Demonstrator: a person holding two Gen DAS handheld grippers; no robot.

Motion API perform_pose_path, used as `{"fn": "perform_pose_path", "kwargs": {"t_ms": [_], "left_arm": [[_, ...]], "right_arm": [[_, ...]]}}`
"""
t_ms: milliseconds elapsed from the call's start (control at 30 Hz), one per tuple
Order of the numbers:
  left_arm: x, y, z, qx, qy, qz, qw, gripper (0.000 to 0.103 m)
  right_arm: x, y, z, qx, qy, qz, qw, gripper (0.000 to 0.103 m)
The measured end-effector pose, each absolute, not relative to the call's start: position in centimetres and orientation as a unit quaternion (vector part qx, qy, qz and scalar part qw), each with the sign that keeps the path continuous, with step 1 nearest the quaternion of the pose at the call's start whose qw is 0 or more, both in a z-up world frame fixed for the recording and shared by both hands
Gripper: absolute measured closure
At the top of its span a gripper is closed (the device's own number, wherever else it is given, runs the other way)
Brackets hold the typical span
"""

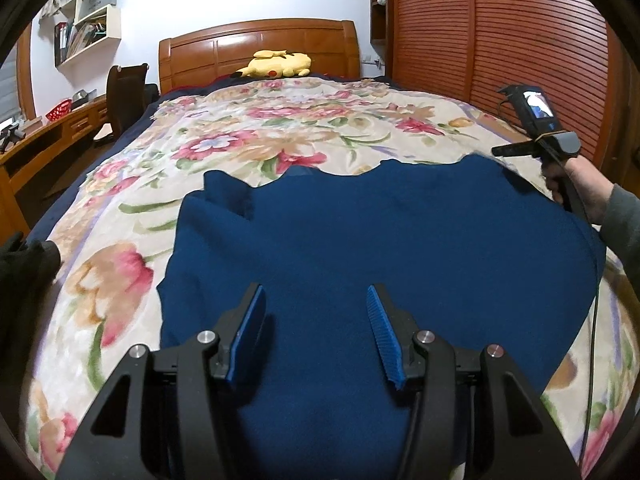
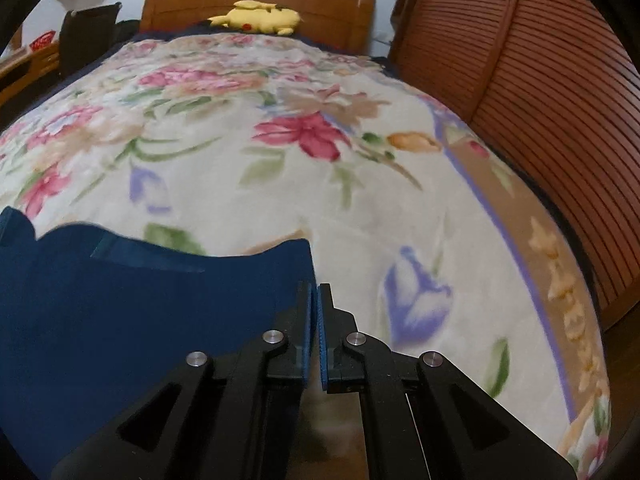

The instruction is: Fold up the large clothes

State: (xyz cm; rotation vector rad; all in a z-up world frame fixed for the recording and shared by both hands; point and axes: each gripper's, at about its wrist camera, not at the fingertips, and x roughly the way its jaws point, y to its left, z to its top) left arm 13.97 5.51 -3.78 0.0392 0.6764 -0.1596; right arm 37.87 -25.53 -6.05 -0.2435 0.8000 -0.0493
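A large dark blue garment (image 1: 360, 232) lies spread flat on the floral blanket (image 1: 280, 132) of a bed. My left gripper (image 1: 316, 294) hovers over the garment's near part, jaws open, with only the flat cloth below them. My right gripper (image 1: 496, 151), held in a person's hand (image 1: 580, 188), sits at the garment's far right corner. In the right wrist view the right gripper (image 2: 316, 288) is shut, its blue pads pressed together on the right edge of the garment (image 2: 140, 308).
A yellow plush toy (image 1: 280, 65) lies by the wooden headboard (image 1: 260, 40). A slatted wooden wardrobe (image 1: 500, 40) runs along the bed's right side. A desk (image 1: 40, 140) and a dark chair (image 1: 124, 96) stand to the left. Bare blanket (image 2: 280, 180) stretches beyond the garment.
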Motion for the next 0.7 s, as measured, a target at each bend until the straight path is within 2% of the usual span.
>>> {"fn": "perform_pose_path", "kwargs": {"t_ms": [200, 300, 367, 400, 700], "left_arm": [[13.0, 6.6, -3.5, 0.015, 0.329, -0.078, 0.941, 0.051], [12.2, 7.1, -3.1, 0.012, 0.321, -0.077, 0.944, 0.051], [11.8, 7.4, -2.8, 0.009, 0.317, -0.076, 0.945, 0.051], [11.5, 7.6, -2.7, 0.006, 0.315, -0.076, 0.946, 0.051], [9.8, 7.9, -2.4, -0.001, 0.306, -0.072, 0.949, 0.051]], "right_arm": [[33.5, -24.7, -3.2, -0.126, 0.355, -0.007, 0.926, 0.091], [30.0, -23.9, -1.6, -0.116, 0.332, 0.019, 0.936, 0.079], [28.2, -23.4, -1.1, -0.101, 0.325, 0.039, 0.939, 0.064], [27.1, -22.8, -1.0, -0.094, 0.326, 0.051, 0.939, 0.061], [20.4, -17.4, -1.8, -0.08, 0.316, 0.124, 0.937, 0.057]]}}
